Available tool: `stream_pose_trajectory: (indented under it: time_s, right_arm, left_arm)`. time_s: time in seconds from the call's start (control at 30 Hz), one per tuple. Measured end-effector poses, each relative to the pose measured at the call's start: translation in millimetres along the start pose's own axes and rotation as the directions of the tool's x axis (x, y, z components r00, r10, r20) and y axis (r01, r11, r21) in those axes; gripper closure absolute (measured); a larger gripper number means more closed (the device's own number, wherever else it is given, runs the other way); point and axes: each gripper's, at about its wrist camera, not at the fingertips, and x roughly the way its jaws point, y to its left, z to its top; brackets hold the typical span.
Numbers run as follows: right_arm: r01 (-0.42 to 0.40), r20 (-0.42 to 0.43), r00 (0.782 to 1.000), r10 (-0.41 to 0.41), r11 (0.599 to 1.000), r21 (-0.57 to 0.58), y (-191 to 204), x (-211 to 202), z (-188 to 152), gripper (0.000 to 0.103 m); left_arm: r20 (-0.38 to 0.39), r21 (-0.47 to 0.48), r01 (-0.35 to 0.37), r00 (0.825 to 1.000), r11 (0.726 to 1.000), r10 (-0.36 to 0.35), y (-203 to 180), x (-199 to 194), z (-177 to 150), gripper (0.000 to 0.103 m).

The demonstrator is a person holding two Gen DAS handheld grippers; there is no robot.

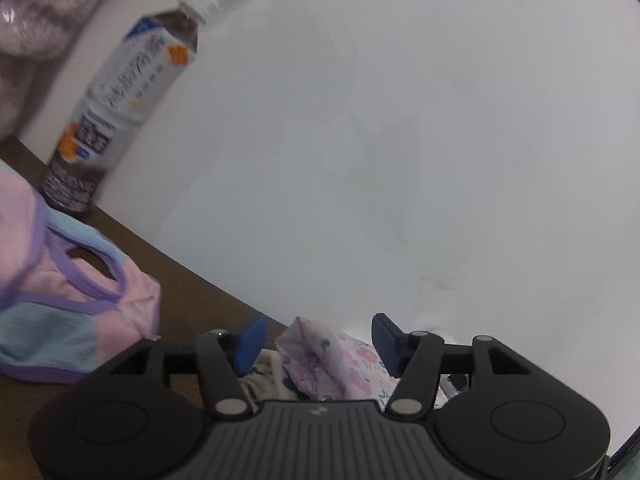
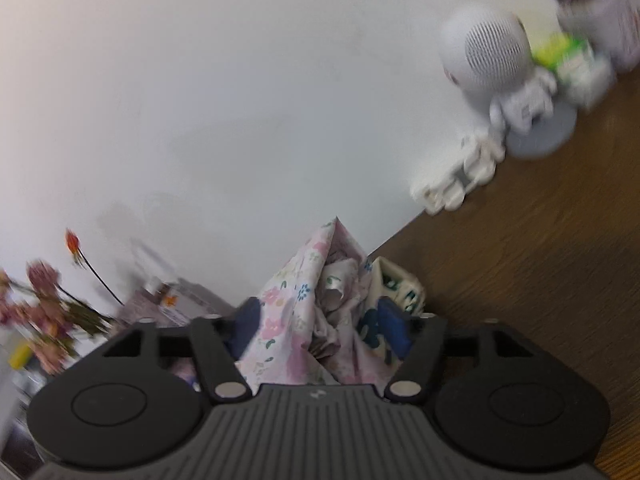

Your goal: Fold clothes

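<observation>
Only the left view showed a drink bottle (image 1: 120, 96); only the right, a white figurine (image 2: 492, 64). The floral garment (image 2: 316, 312) bunched between both wide-spread grippers: left gripper (image 1: 320, 344), right gripper (image 2: 320, 328); grip undeterminable.

Pink floral cloth (image 2: 304, 312), a pink-and-blue garment (image 1: 76, 308) trimmed purple, brown table (image 2: 540, 264).

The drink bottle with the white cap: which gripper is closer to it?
Left. The left gripper sits right of the drink bottle, across the pink garment. The right gripper view shows no bottle.
</observation>
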Motion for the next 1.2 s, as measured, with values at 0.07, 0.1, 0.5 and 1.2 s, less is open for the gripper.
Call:
stream_pose_trajectory:
  time_s: [0.07, 0.1, 0.5, 1.2]
  right_arm:
    - [0.027, 0.017, 1.000, -0.025, 0.997, -0.076, 11.7, -4.9, -1.3, 0.027]
    - [0.039, 0.027, 0.999, -0.036, 0.993, -0.112, 17.4, -7.3, -2.0, 0.025]
    - [0.225, 0.115, 0.974, -0.193, 0.861, -0.456, 76.2, -40.1, -40.3, 0.018]
    - [0.298, 0.067, 0.945, -0.320, 0.760, -0.577, 108.3, -82.5, -128.2, 0.001]
  left_arm:
    - [0.006, 0.062, -0.015, 1.000, 0.998, 0.015, 9.1, -32.4, 6.8, 0.038]
    - [0.018, 0.113, -0.025, 1.000, 0.993, 0.023, 22.1, -55.1, 30.6, 0.036]
    - [0.147, 0.489, -0.187, 0.980, 0.852, 0.131, -52.6, -116.2, -26.2, 0.018]
    - [0.010, 0.424, -0.327, 0.934, 0.845, 0.356, -52.7, -164.1, -89.2, 0.006]
